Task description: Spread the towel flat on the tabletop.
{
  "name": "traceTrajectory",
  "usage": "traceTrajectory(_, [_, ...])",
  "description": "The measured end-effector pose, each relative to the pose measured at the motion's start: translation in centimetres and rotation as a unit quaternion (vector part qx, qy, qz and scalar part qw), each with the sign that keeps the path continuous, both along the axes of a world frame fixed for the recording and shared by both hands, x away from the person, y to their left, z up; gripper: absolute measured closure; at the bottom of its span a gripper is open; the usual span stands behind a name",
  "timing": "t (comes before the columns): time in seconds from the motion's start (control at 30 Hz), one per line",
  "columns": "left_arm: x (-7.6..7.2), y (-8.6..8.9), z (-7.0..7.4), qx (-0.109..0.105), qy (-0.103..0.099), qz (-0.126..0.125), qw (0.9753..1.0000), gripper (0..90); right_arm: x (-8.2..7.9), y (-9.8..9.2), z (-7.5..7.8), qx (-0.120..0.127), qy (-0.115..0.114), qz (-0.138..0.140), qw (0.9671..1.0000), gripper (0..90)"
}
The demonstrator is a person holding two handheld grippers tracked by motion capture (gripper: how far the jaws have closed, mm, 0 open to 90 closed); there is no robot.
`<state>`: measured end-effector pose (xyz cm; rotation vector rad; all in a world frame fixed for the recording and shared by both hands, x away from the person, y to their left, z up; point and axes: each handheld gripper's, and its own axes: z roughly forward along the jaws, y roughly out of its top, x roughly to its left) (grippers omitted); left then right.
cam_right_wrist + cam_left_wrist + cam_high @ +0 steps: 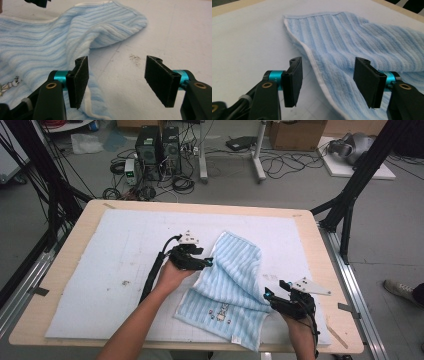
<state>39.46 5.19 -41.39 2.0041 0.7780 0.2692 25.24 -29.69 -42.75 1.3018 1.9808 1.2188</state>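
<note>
A light blue striped towel [235, 280] lies rumpled on the white mat, with a small printed figure near its front edge. My left gripper [207, 262] sits at the towel's left edge, open, its jaws wide apart over the white hem [317, 72]. My right gripper [268, 296] is at the towel's right edge near the front, open too. In the right gripper view the towel [50, 42] folds up in a hump ahead, and its edge runs by the left pad [80, 80]. Nothing is held between either pair of jaws.
The white mat [110, 260] covers most of the wooden table [65, 255], bare to the left and back. Black frame posts stand at both sides. Computers, cables and boxes lie on the floor beyond the table's far edge. A shoe [400, 289] shows at the right.
</note>
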Motion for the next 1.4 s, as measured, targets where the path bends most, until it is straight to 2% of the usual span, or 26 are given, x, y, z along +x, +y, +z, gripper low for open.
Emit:
traceTrajectory(0.17, [0.7,-1.6,-1.5,0.038,0.013,0.002,0.9992,45.8,0.0,-0.9,-0.1,0.007,-0.001,-0.01,0.9999,35.7])
traceTrajectory(0.3, [0.8,-2.0,-2.3,0.075,0.017,0.003,0.9971,50.9,0.0,-1.1,0.0,0.01,0.002,-0.011,0.9999,35.7])
traceTrajectory(0.33, [0.8,-2.1,-2.4,0.086,0.018,0.0,0.9961,54.9,0.1,-1.1,0.0,0.01,0.003,-0.01,0.9999,35.7])
traceTrajectory(0.37, [0.8,-2.2,-2.6,0.094,0.017,-0.003,0.9954,68.9,0.1,-1.0,0.0,0.009,0.001,-0.009,0.9999,35.7])
traceTrajectory(0.43, [0.5,-2.3,-2.6,0.107,0.009,-0.022,0.994,86.6,0.3,-0.9,-0.1,0.008,0.003,-0.009,0.9999,35.7])
traceTrajectory(0.5, [0.1,-2.4,-2.4,0.129,-0.006,-0.024,0.9913,87.9,0.5,-0.7,-0.2,0.007,0.008,-0.007,0.9999,35.6])
traceTrajectory(0.57, [0.0,-2.1,-2.4,0.126,-0.001,-0.021,0.9918,88.1,0.6,-0.6,-0.2,0.007,0.007,-0.006,0.9999,35.7])
traceTrajectory(0.6, [-0.1,-1.9,-2.5,0.118,0.004,-0.016,0.9929,88.4,0.7,-0.4,-0.1,0.006,0.005,-0.005,1.0,35.7])
traceTrajectory(0.7, [-0.5,-0.8,-2.3,0.116,0.006,-0.007,0.9931,88.5,0.8,-0.1,0.0,0.007,0.005,-0.004,1.0,35.7])
traceTrajectory(0.93, [-1.7,4.5,-2.6,0.096,0.013,0.039,0.9946,88.5,1.4,0.4,0.0,0.006,0.007,0.001,1.0,36.7])
traceTrajectory(1.0, [-1.8,6.0,-2.5,0.094,0.017,0.049,0.9942,88.5,1.5,0.6,-0.1,0.005,0.009,0.003,0.9999,36.7])
traceTrajectory(1.1, [-2.2,7.9,-2.1,0.085,0.013,0.072,0.9938,88.5,1.8,1.2,0.0,0.004,0.01,0.009,0.9999,36.6])
traceTrajectory(1.4, [-3.2,13.5,-2.2,0.07,0.02,0.123,0.9897,88.4,3.6,3.0,0.1,0.001,0.017,0.023,0.9996,36.7])
